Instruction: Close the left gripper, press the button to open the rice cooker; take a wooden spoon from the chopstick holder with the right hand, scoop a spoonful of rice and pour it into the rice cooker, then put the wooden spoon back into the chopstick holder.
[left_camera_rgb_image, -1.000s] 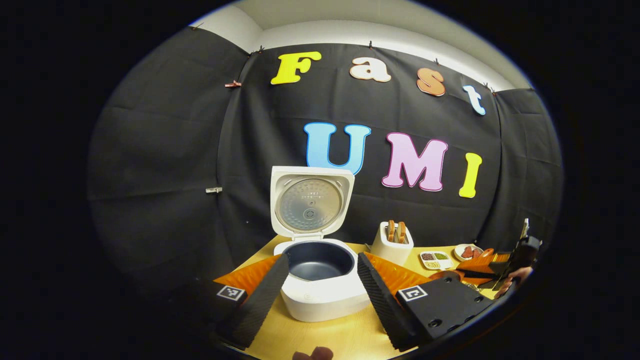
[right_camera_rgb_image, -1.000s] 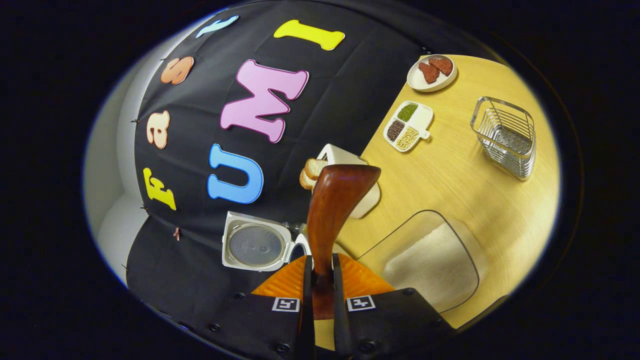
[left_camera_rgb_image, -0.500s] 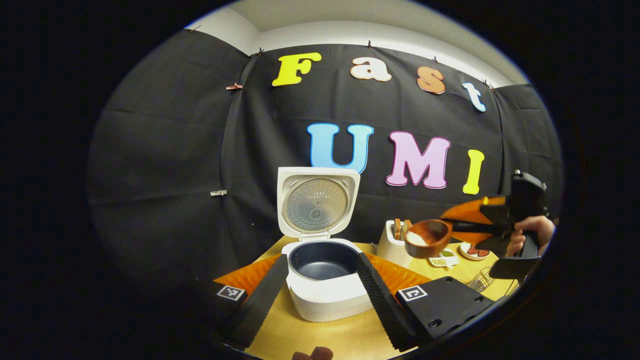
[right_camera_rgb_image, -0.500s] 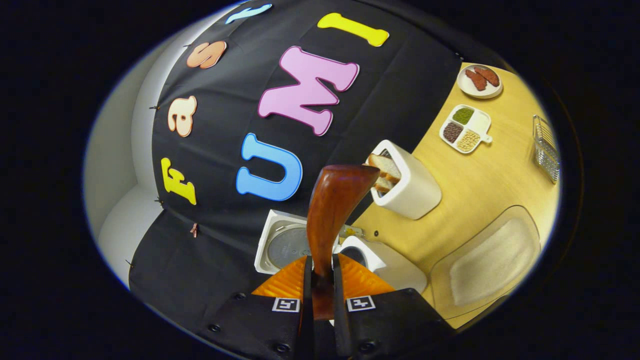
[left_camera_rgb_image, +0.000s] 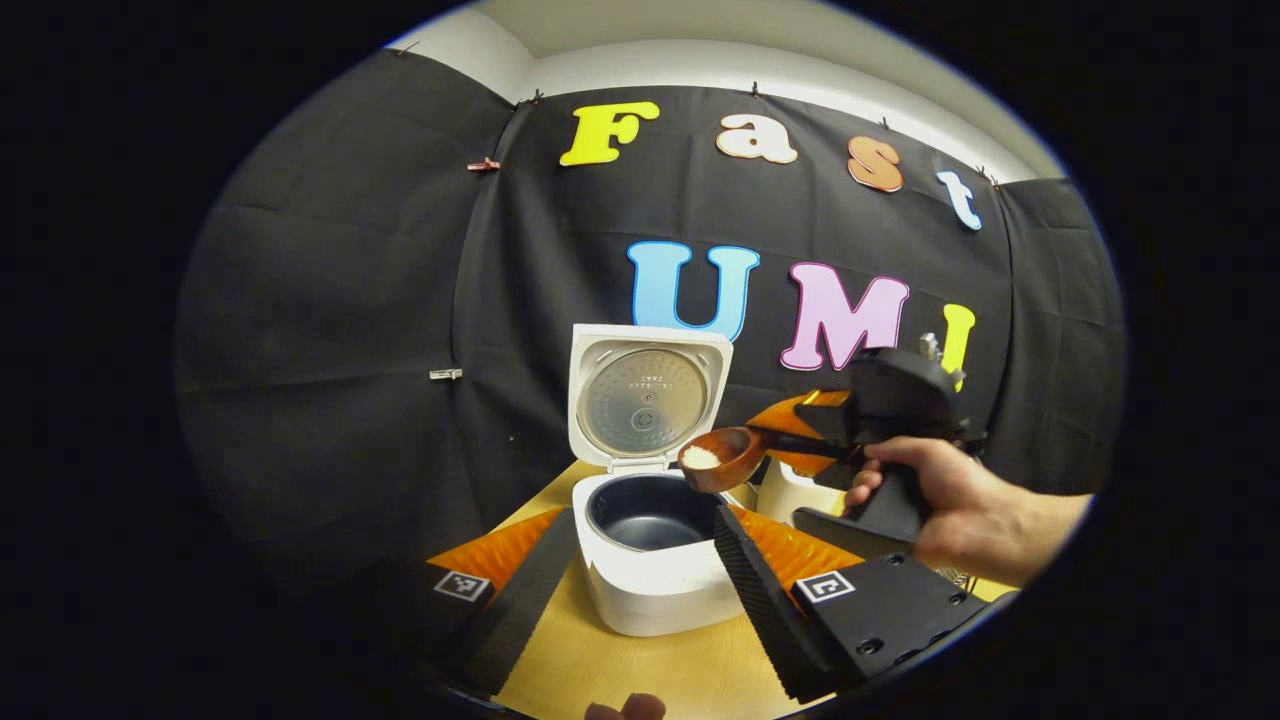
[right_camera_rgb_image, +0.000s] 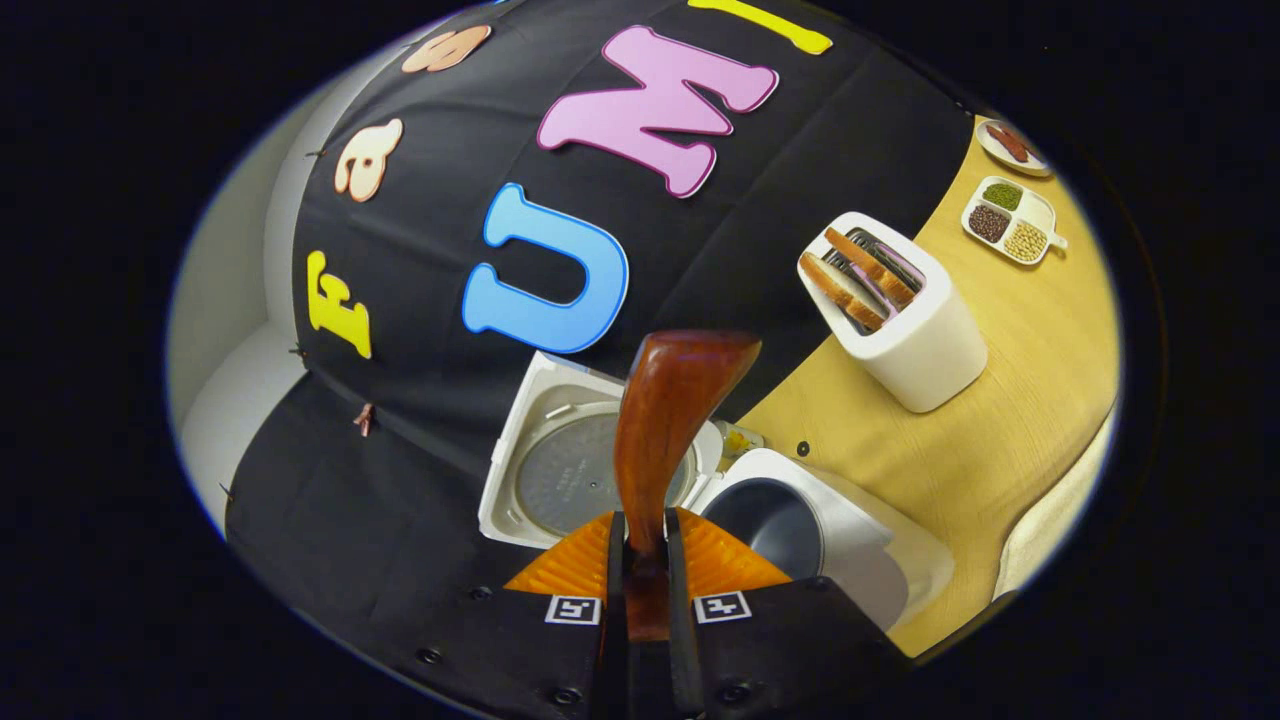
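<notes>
The white rice cooker (left_camera_rgb_image: 655, 590) stands on the table with its lid (left_camera_rgb_image: 645, 395) raised and its dark inner pot (left_camera_rgb_image: 650, 510) bare. My left gripper (left_camera_rgb_image: 645, 522) is open, its fingers on either side of the cooker's front. A hand (left_camera_rgb_image: 950, 500) holds my right gripper (left_camera_rgb_image: 795, 440), which is shut on the handle of the wooden spoon (left_camera_rgb_image: 720, 458). The spoon's bowl carries a little white rice (left_camera_rgb_image: 702, 457) and hovers just above the pot's right rim. In the right gripper view the spoon (right_camera_rgb_image: 665, 420) rises from my right gripper (right_camera_rgb_image: 645, 540), above the cooker (right_camera_rgb_image: 850, 540) and its lid (right_camera_rgb_image: 580, 470).
A white toaster (right_camera_rgb_image: 915, 340) with bread slices stands right of the cooker. Farther off lie a compartment dish of beans (right_camera_rgb_image: 1010, 215) and a small plate (right_camera_rgb_image: 1010, 145). A clear container of rice (right_camera_rgb_image: 1055, 520) sits at the right edge. The wooden table (left_camera_rgb_image: 640, 670) runs to the black wall.
The right gripper has carried the spoon with rice left, from beside the toaster to over the cooker's right rim. The left gripper has barely moved.
</notes>
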